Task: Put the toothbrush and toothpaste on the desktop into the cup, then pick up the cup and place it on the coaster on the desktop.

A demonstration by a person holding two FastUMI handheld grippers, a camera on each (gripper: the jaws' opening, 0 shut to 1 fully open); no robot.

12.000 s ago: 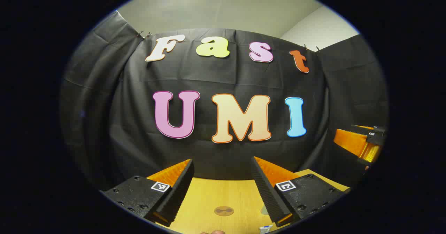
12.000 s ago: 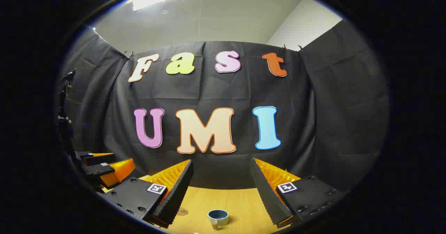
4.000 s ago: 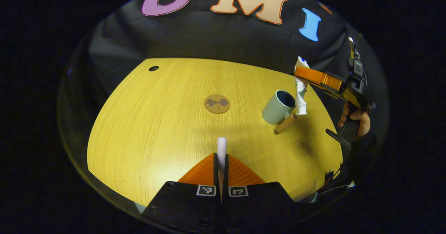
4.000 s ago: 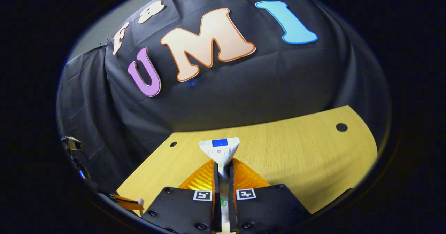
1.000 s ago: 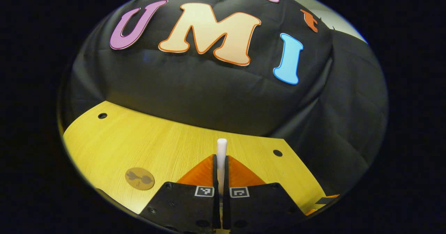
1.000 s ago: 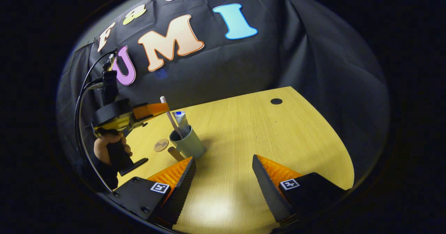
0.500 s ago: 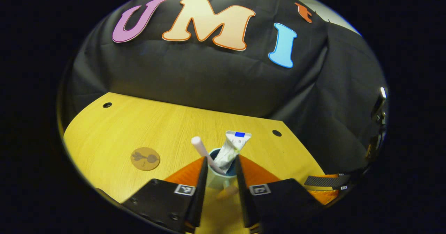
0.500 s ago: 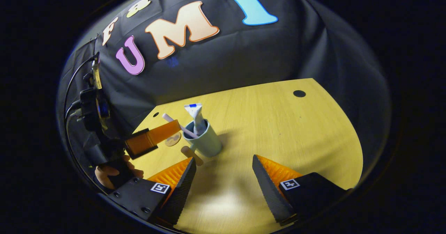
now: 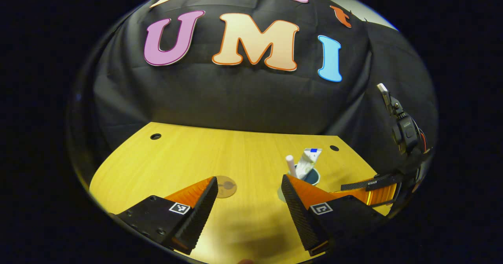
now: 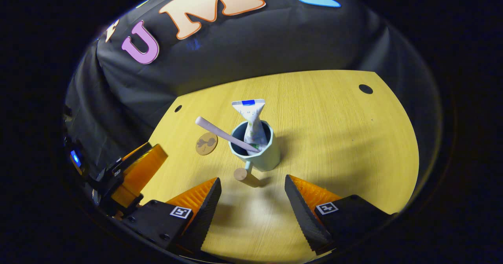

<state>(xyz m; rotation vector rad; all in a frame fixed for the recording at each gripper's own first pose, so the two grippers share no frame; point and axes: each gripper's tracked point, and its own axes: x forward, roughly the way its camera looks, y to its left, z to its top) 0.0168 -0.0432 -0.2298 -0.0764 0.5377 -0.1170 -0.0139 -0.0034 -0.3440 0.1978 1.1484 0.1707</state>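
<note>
Cup point(image 10: 259, 152) w/ toothbrush point(image 10: 224, 134) & toothpaste point(image 10: 251, 120) stands at 12 o'clock of right gripper point(image 10: 251, 201), jaws wide; left gripper point(image 9: 249, 205) also wide, empty. Coaster point(image 10: 206, 143) lies at 10 o'clock. Risk: off-centre handle grab tips cup, spills contents.

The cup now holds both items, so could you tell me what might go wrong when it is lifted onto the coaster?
1. The toothbrush leans far over the cup rim, so a tilt could tip it out.
2. The toothpaste stands tall above the rim; the open right gripper could knock it while closing in.
3. The coaster is small, so the cup might land half off it.
</note>
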